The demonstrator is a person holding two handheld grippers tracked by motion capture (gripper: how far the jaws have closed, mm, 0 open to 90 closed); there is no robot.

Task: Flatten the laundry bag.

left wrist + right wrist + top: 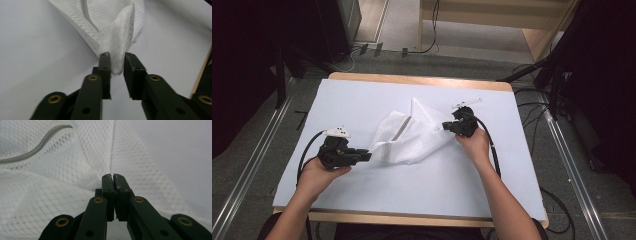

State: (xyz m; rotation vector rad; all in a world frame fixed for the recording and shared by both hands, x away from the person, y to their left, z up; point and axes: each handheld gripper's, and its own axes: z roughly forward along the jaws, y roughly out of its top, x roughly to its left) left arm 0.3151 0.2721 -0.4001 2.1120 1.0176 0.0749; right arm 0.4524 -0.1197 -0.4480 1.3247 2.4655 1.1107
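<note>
A white mesh bag (412,137) is lying crumpled mid-table; the right gripper (113,177) is pinching its edge tightly, while the left gripper (117,56) is standing open around a corner

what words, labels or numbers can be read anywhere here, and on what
None: no readable text in any view.
The white mesh bag shows plain netting and a grey zipper strip, with no label or print.
The left gripper and right gripper are plain black with brass rivets and no markings.
The white table cover bears no writing.
</note>
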